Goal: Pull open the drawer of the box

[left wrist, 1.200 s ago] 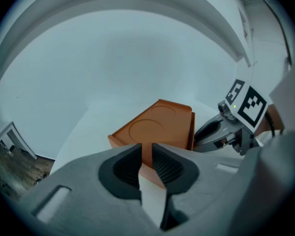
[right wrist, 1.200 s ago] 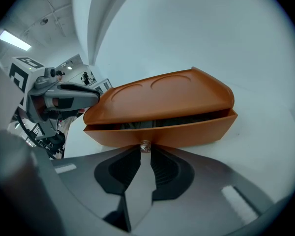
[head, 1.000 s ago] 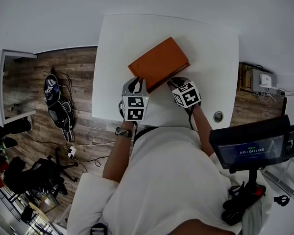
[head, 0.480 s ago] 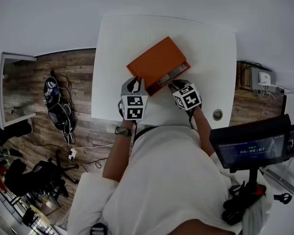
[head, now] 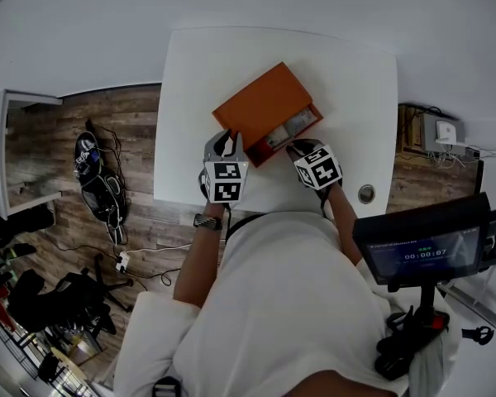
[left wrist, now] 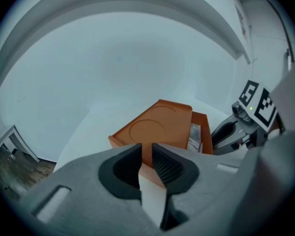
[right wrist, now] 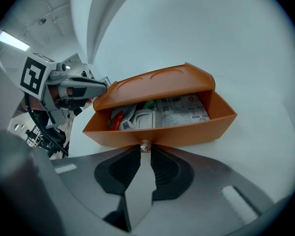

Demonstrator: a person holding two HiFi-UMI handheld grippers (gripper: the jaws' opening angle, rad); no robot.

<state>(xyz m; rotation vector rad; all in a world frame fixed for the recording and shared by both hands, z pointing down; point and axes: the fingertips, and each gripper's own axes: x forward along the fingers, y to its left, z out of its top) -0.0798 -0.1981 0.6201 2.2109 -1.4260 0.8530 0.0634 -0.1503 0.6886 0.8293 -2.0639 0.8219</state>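
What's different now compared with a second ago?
The drawer slid out of the orange box toward the person, pulled by the right gripper clamped on its knob; packets inside now show. The left gripper, holding the box's corner, and the box stayed put.

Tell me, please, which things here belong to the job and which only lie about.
Job: box, drawer, knob, left gripper, right gripper.
Lying about: screen, cables on the floor, chair.
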